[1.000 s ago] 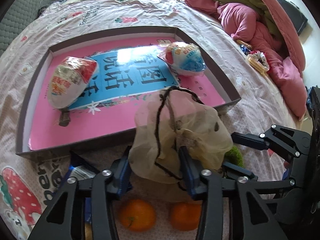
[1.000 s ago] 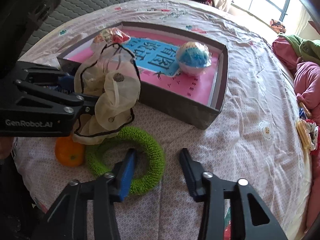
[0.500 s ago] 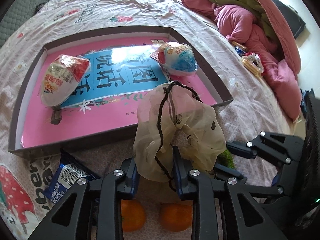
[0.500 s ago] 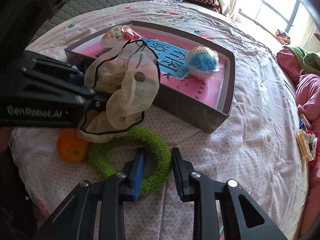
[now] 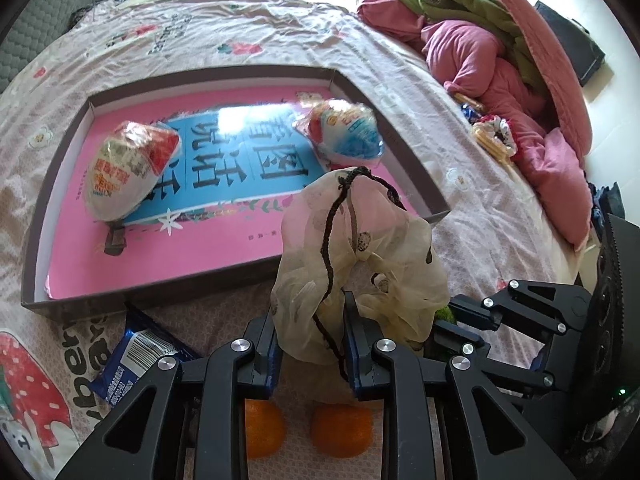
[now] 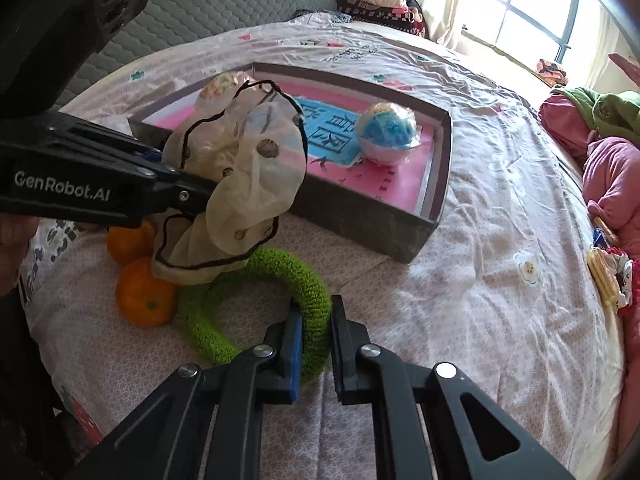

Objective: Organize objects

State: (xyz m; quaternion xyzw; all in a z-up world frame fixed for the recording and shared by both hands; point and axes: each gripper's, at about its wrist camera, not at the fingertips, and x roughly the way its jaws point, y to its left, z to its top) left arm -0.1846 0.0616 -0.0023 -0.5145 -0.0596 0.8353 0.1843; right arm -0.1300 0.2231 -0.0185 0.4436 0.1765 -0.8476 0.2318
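My left gripper [image 5: 310,334] is shut on a sheer cream scrunchie with black trim [image 5: 360,252] and holds it above the bedspread, just in front of the grey box [image 5: 236,72]. It also shows in the right wrist view [image 6: 240,184]. My right gripper [image 6: 314,338] is shut on the green knitted ring [image 6: 276,280], which lies on the bed. The box has a pink and blue bottom and holds a red wrapped snack ball [image 5: 128,168] and a blue wrapped snack ball [image 5: 346,132].
Two oranges [image 6: 146,298] lie on the bed under the scrunchie. A blue snack packet [image 5: 136,358] lies left of my left gripper. Pink and green bedding [image 5: 500,60] is piled at the right. A small yellow and red item [image 6: 608,276] lies near it.
My right gripper has closed on the green ring. My left gripper has tightened on the scrunchie and lifted it a little toward the box.
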